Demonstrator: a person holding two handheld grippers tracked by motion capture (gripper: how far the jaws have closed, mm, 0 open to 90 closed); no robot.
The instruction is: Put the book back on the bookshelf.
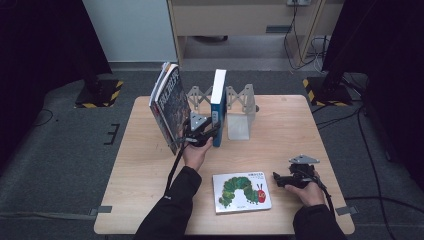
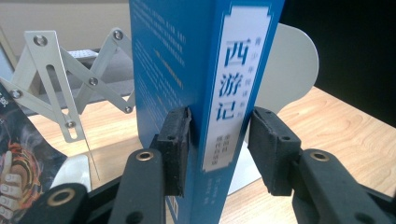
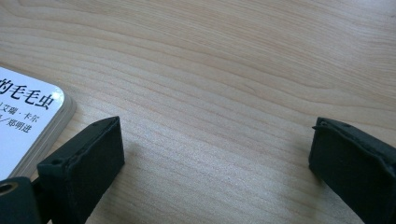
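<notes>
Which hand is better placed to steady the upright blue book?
Left. The left gripper already straddles the blue book's spine, one pad touching it. The right gripper rests open on the table by the picture book.

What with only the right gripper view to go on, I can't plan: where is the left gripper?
Observer: The left gripper straddles the upright blue book standing in the metal book rack.
Operator: Clamped on it?
Observer: No. One pad touches its cover; the other stands clear of the spine.
Operator: Anything beside it?
Observer: In the high view, a dark-covered book stands tilted just left of the blue one.
</notes>
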